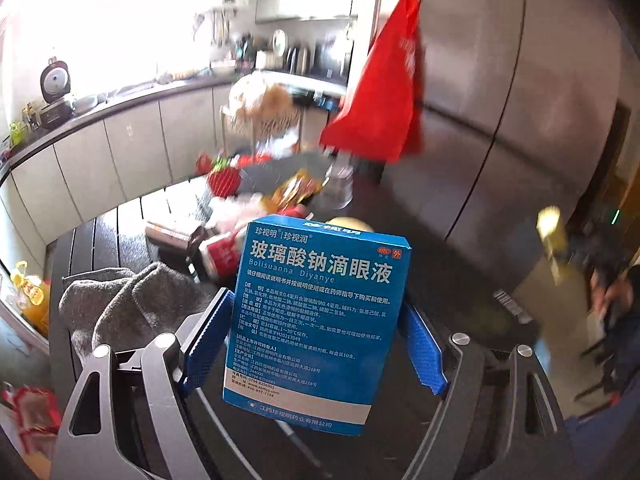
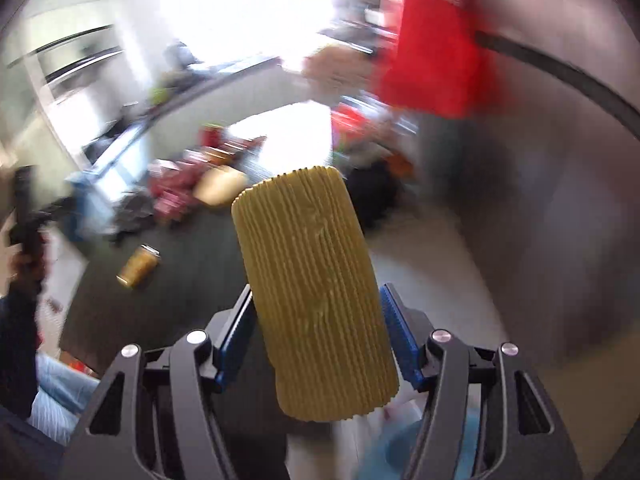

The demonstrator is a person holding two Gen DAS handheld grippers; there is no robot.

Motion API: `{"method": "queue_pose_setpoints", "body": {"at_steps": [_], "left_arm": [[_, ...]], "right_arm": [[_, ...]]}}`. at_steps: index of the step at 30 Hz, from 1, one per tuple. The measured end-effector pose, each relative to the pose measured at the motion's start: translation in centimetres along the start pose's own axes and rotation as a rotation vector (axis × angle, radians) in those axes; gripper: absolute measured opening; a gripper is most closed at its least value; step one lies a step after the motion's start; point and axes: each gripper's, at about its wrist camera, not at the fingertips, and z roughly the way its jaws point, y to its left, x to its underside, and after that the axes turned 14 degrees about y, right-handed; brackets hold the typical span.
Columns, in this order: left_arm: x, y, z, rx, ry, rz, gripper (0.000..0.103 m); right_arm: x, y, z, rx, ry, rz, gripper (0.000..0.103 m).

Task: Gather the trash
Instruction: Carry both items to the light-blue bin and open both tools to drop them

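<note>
Between the blue pads of the left tool (image 1: pixel 316 336) sits a blue eye-drop box (image 1: pixel 320 312), clamped by its narrow sides and held up over the dark bench (image 1: pixel 104 248), while the right tool (image 2: pixel 320 336) is squeezed onto a ribbed yellow cylinder (image 2: pixel 316 296) that looks like some pleated paper thing. Honestly the box grip worries me a bit: the pads only catch the lower half and the box already leans, so a quick swing could lever it out, and thin card can buckle if it's pinched harder. Same deal with the cylinder, it's round and crushable, so it could roll out of the pads. Both views are smeary, so I can't spot any bin for these; my guess is the red bag (image 1: pixel 384 92) hanging by the fridge (image 1: pixel 520 120), and missing its mouth would be easy. Plenty is left on the bench, like a gold can (image 2: pixel 138 266) on its side. Readable stuff: the box says 珍视明 | 珍视润, 玻璃酸钠滴眼液, "Bolisuanna Diyanye", an OTC mark, and 江西珍视明药业有限公司 along the bottom.
</note>
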Motion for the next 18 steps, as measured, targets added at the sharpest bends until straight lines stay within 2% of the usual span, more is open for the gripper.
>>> {"method": "queue_pose_setpoints", "body": {"at_steps": [2, 5, 7, 11, 12, 13, 14, 16, 18], "left_arm": [[0.3, -2.7, -1.6, 0.024, -0.036, 0.021, 0.076], [1.2, -6.8, -2.1, 0.062, -0.049, 0.067, 0.076], [1.5, -10.3, -1.4, 0.094, -0.043, 0.106, 0.076], [2.6, -15.8, -0.2, 0.162, -0.028, 0.156, 0.076], [2.8, -17.3, 0.0, 0.174, -0.021, 0.172, 0.076], [3.1, -18.9, 0.4, 0.174, -0.018, 0.19, 0.076], [3.3, -20.1, 0.7, 0.178, -0.012, 0.201, 0.076], [3.5, -22.7, 1.7, 0.193, 0.006, 0.233, 0.076], [3.7, -25.5, 3.0, 0.239, 0.031, 0.267, 0.076]], "right_arm": [[5.4, -4.5, 1.1, 0.093, 0.094, 0.135, 0.062], [12.5, -9.6, 6.4, 0.133, 0.271, 0.294, 0.062], [15.9, -12.1, 10.8, 0.145, 0.365, 0.371, 0.062], [20.3, -16.4, 18.5, 0.127, 0.476, 0.514, 0.064], [20.9, -17.1, 19.9, 0.119, 0.497, 0.526, 0.067], [21.4, -17.6, 21.1, 0.112, 0.516, 0.537, 0.075], [21.8, -18.0, 21.6, 0.105, 0.524, 0.548, 0.077], [22.2, -18.4, 21.3, 0.055, 0.489, 0.56, 0.085], [22.0, -18.5, 19.8, 0.001, 0.441, 0.554, 0.086]]}}
